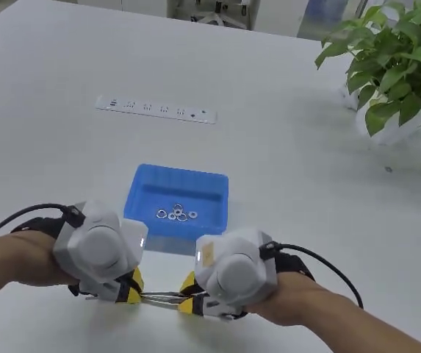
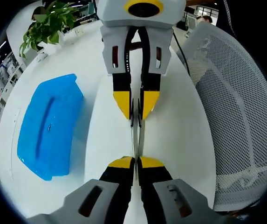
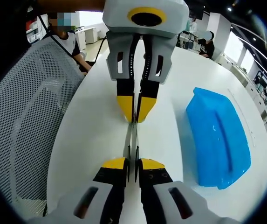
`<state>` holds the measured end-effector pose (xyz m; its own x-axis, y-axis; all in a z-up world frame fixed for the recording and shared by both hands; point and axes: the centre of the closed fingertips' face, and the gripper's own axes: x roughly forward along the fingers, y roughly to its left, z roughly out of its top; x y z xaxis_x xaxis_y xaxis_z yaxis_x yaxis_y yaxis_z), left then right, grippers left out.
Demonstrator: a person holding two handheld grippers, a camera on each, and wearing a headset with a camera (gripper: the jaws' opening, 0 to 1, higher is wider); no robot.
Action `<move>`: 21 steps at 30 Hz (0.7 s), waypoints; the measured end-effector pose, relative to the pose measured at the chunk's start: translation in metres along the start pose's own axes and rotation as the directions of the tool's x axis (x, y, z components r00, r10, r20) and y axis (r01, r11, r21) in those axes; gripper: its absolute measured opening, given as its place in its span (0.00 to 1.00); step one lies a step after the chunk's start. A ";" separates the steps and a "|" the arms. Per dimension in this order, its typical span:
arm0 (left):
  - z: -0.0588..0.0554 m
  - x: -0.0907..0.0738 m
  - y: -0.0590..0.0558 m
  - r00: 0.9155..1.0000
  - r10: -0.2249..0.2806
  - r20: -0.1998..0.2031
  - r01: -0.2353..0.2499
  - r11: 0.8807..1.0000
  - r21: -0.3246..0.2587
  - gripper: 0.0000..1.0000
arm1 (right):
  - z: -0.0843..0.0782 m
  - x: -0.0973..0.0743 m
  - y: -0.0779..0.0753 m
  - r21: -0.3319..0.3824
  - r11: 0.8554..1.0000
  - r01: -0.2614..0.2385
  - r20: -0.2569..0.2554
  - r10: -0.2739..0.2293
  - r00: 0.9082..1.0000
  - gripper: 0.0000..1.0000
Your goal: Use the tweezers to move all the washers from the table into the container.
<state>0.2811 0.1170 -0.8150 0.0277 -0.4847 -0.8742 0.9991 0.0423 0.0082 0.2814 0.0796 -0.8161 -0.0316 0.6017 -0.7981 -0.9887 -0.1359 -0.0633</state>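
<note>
slim silver tweezers point(image 1: 162, 296), left claw point(image 2: 135, 160) and right claw point(image 3: 133, 162) clamped on opposite ends; washers point(image 1: 176, 214) inside blue container point(image 1: 181, 173).

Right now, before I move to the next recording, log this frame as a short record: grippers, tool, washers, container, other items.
left gripper: shut on one end of the thin metal tweezers
right gripper: shut on the other end, tip to tip with the left gripper
container: blue rectangular plastic tray, beyond the grippers
washers: small silver metal washers, clustered inside the tray
surface: white table
other: white power strip; green potted plant
</note>
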 end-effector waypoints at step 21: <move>-0.009 -0.008 0.002 1.000 0.020 -0.025 -0.020 1.000 -0.017 0.13 | -0.005 -0.007 -0.001 0.037 0.999 0.010 0.000 -0.010 1.000 0.22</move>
<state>0.2830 0.1291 -0.8126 0.0464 -0.4622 -0.8856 0.9976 0.0665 0.0175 0.2838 0.0716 -0.8129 -0.0220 0.6028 -0.7976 -0.9937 -0.1007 -0.0487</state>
